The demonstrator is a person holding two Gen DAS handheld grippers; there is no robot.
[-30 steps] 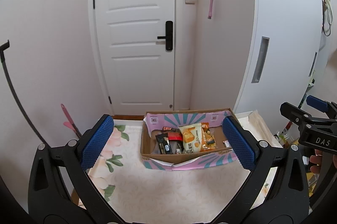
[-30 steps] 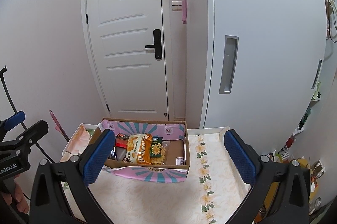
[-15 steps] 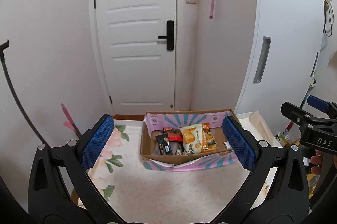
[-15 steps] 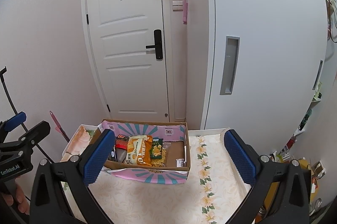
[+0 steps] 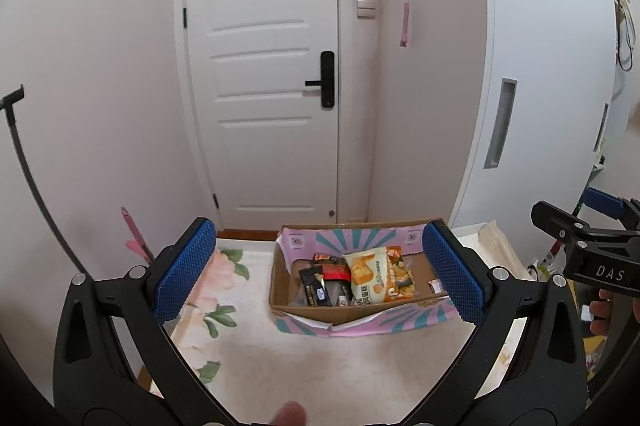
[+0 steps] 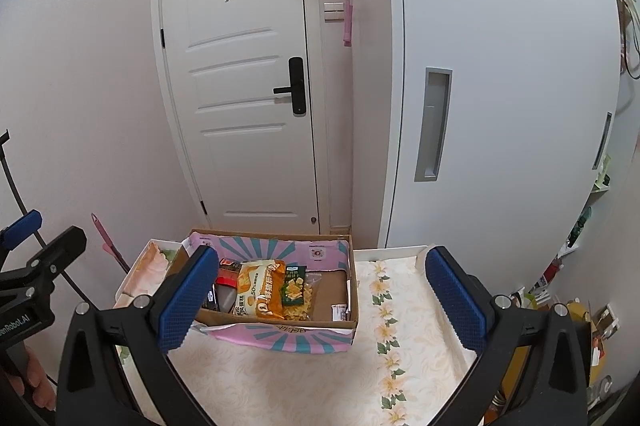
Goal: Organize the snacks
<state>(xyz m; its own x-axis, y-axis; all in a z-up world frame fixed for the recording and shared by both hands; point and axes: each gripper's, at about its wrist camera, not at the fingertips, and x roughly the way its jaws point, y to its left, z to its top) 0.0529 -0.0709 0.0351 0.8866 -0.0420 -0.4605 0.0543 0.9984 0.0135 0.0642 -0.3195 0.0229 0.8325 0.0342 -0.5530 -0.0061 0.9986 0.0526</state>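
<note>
Cardboard snack box (image 5: 352, 310) at the far edge of the floral-cloth table (image 6: 320, 378), long axis crosswise, orange biscuit packet (image 5: 362, 278) lying inside; left gripper (image 5: 320, 276) and right gripper (image 6: 320, 298) both spread wide, empty, short of it, the left judged better centred

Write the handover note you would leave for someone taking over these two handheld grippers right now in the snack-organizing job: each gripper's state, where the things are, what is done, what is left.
Left gripper: open, empty, held above the table in front of the box.
Right gripper: open, empty, held likewise, a little further right.
Cardboard box sits on the floral tablecloth, flaps open.
Snacks all lie inside it: a yellow-orange packet, a green-label bag, dark and red packets at the left, and a small white sachet at the right.
Done: no snack is out of the box.
Left: probably everything; pick and sort the snacks.
</note>
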